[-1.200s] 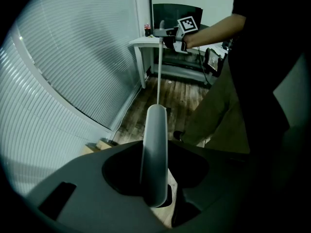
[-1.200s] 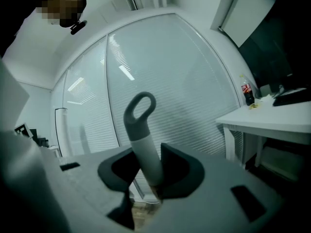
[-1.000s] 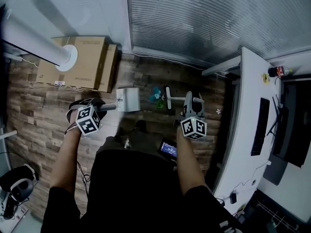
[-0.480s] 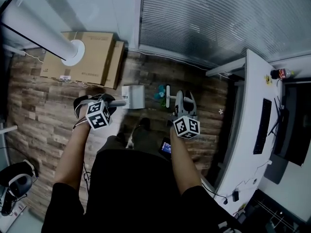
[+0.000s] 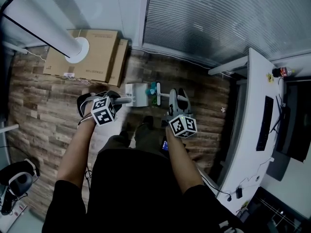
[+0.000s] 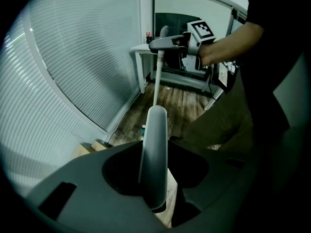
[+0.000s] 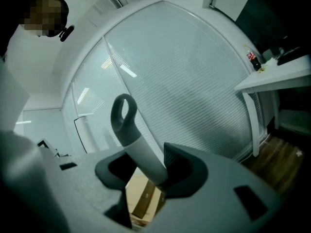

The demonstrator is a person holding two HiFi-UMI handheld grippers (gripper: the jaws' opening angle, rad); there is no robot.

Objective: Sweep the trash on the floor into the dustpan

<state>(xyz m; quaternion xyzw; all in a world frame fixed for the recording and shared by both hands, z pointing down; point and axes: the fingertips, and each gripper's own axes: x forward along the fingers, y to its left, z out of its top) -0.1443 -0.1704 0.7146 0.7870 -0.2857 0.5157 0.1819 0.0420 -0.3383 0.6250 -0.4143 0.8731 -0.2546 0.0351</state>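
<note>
Left tongs (image 5: 116, 101): pinching the dustpan handle (image 6: 154, 159). The pale grey handle runs between both pads, and the tongs point steeply down at the floor (image 5: 43, 106).

Right tongs (image 5: 178, 98): pinching the broom handle (image 7: 142, 155). The pads grip the pale shaft just below its dark grey loop end, and the tongs point roughly level.

Dustpan (image 5: 137, 95): white, resting on the wood-pattern floor just right of the left tongs, on the far side of the person's feet.

Broom (image 5: 171, 98): its white lower part stands right of the dustpan, close to the right tongs.

Trash (image 5: 154, 89): a small teal and green cluster on the floor, between the dustpan and the broom, just beside the dustpan's right edge. Whether it touches the pan cannot be told.

Surroundings:
- Cardboard boxes (image 5: 97, 57) lie on the floor at far left, beside a white column (image 5: 43, 25)
- Window blinds (image 5: 218, 18) span the far side
- A white desk (image 5: 245, 144) stands at right, carrying a dark keyboard (image 5: 265, 125) and, at its far end, a bottle (image 5: 282, 72)
</note>
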